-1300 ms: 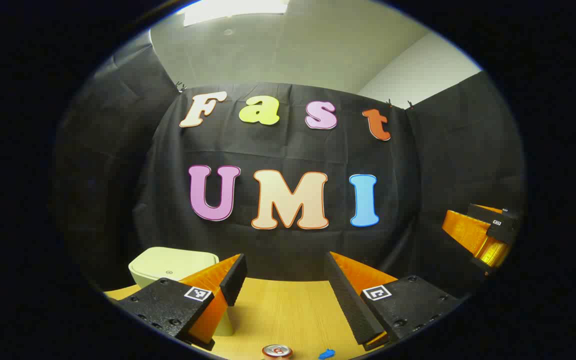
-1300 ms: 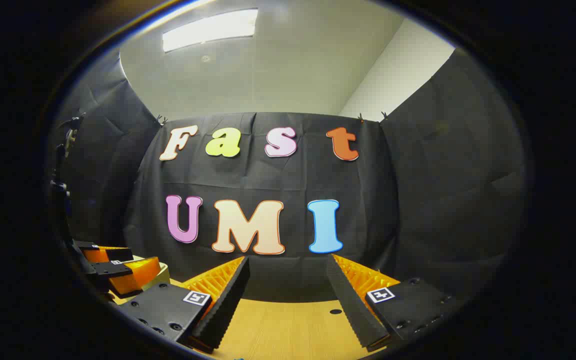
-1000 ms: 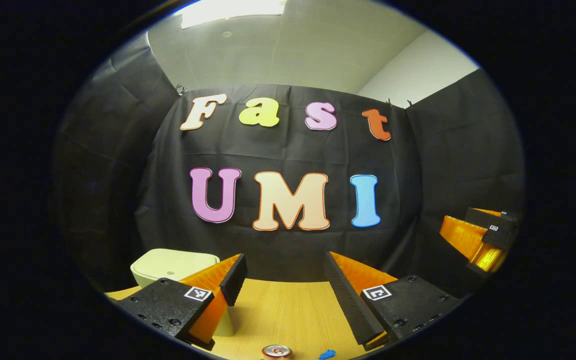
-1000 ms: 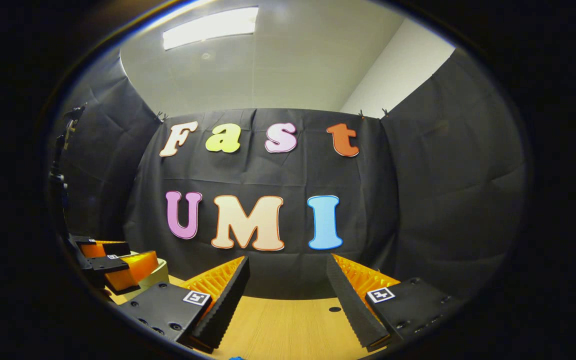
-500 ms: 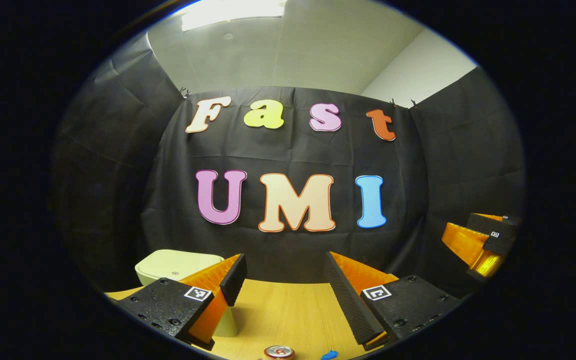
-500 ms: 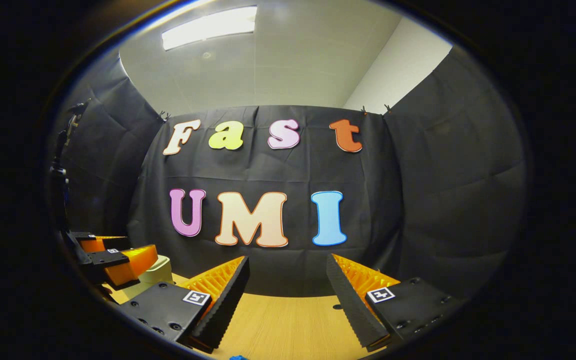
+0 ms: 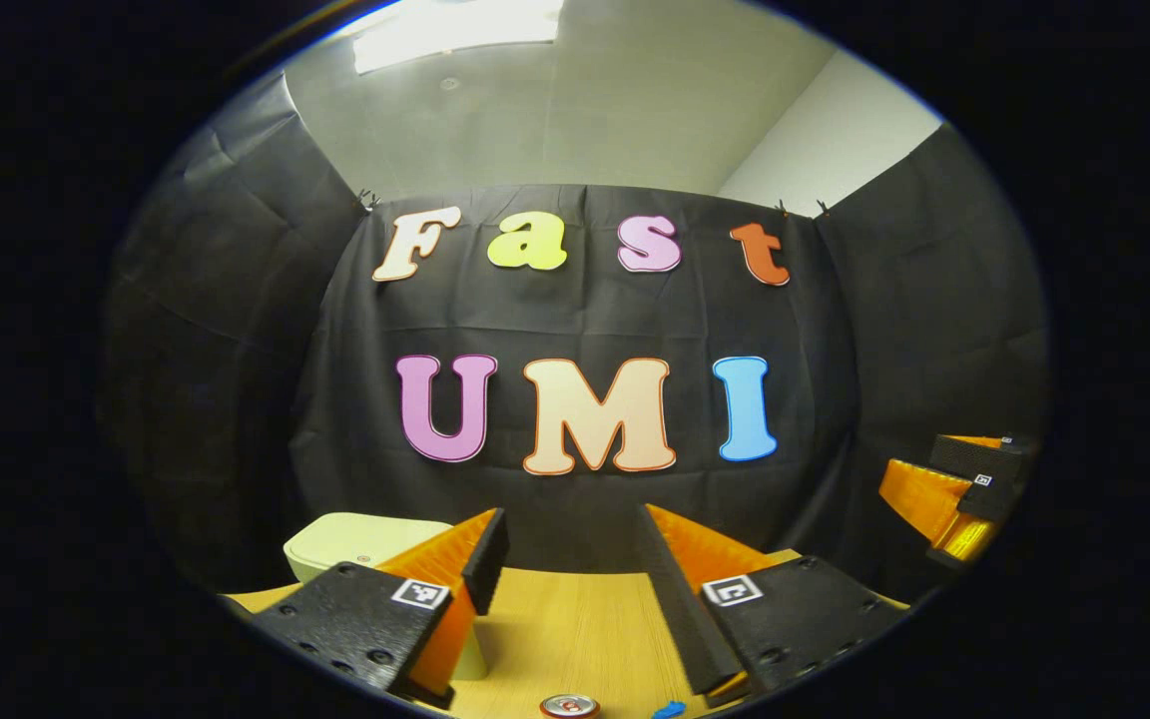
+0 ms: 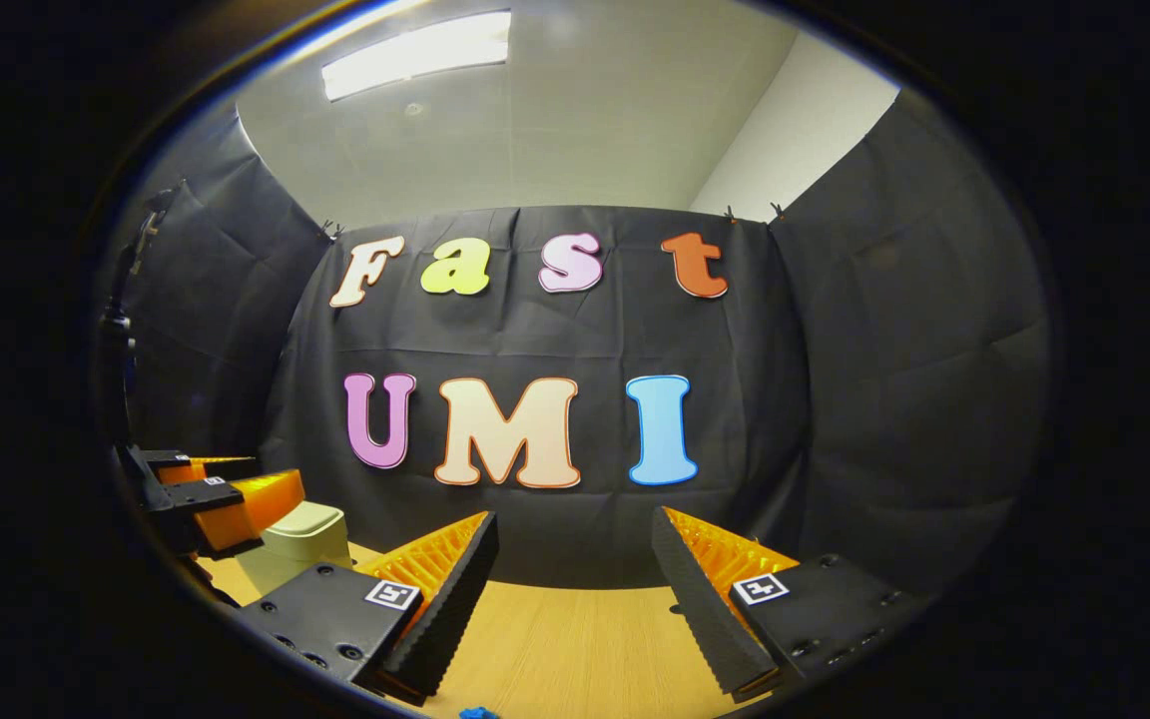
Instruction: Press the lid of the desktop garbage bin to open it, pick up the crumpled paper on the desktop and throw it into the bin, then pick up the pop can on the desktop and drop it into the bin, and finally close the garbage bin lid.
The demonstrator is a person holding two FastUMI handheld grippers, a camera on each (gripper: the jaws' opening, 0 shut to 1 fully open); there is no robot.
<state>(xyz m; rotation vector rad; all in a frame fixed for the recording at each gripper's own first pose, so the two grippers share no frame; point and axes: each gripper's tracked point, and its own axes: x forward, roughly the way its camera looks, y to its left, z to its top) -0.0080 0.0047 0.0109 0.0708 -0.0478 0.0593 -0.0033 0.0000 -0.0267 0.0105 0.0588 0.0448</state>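
The left gripper (image 7: 567, 539) hung with its jaws apart above the wooden table (image 7: 575, 629). A pale bin (image 7: 360, 539) stood at its left, lid down; a can (image 7: 569, 707) lay near.

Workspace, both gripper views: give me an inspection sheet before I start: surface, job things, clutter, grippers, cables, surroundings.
Surface: wooden desktop, bare between the fingers.
Job's things: bin at far left, lid down; can upright at the near edge, top visible. Crumpled paper: nothing seen.
Clutter: small blue object right of the can, too little visible to identify.
Grippers: left gripper open, holding nothing, aimed over the desktop beside the bin; right gripper open, holding nothing.
Cables: nothing seen.
Surroundings: black cloth on three sides, ceiling light above, a dark stand at far left in the right gripper view.
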